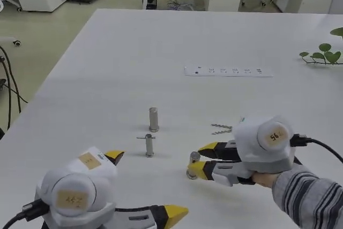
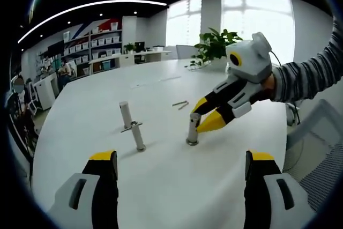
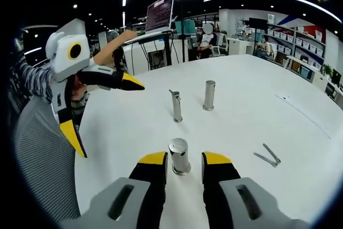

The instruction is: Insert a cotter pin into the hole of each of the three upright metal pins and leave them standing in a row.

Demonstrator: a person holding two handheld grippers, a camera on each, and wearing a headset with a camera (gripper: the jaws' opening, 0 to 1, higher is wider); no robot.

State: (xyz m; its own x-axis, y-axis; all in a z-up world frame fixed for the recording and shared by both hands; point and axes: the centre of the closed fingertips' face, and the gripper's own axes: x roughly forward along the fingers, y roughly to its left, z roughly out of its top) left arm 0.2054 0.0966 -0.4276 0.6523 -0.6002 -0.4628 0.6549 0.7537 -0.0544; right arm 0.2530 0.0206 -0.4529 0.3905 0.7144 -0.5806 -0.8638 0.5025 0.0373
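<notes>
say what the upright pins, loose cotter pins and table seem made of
Upright pins: likely steel or similar metal, dull silver-grey with soft highlights along the shaft.
Loose cotter pins: thin bent metal wire by the look, grey and slightly shiny; too small to say more.
Table: smooth matte white top, probably laminate, as it shows no grain and little glare.

Sticker (image 1: 276, 136) on right gripper (image 1: 200, 159): "56"; rest illegible.
</notes>
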